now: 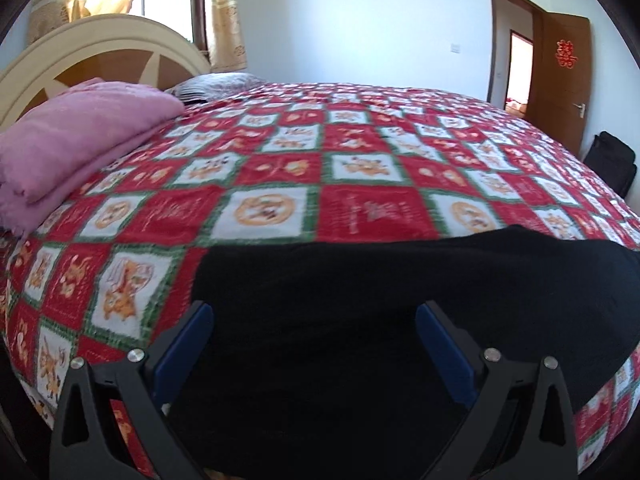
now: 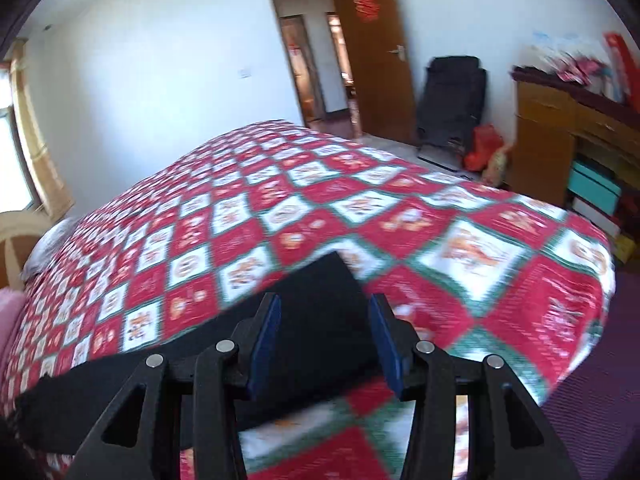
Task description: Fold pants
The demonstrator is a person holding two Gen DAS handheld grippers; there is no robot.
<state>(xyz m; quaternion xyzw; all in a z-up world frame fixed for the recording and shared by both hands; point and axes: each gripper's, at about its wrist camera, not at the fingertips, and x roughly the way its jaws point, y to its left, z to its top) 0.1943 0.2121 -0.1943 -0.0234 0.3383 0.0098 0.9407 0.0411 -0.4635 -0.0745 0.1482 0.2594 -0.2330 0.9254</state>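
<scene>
The black pants lie flat along the near edge of the bed, spread lengthwise on a quilt of red and white squares with green borders. From the left wrist view they form a wide dark band under the left gripper, whose blue-padded jaws stand wide apart above the cloth — nothing is caught between them. Whether the tips touch the fabric I cannot tell.

On the other side, the right gripper hangs over one narrow end of the pants, where the cloth ends in a squared-off edge pointing up the bed. Its jaws are also released, with the dark fabric showing in the gap between the pads, not pinched.

A folded pink blanket sits near the cream headboard at the left side of the bed, well apart from the pants, with a grey pillow just beyond it. Across the room a brown door stands open — a red paper cutting on it — and a black bag leans against the wall beside it. A wooden desk stands at the right.
</scene>
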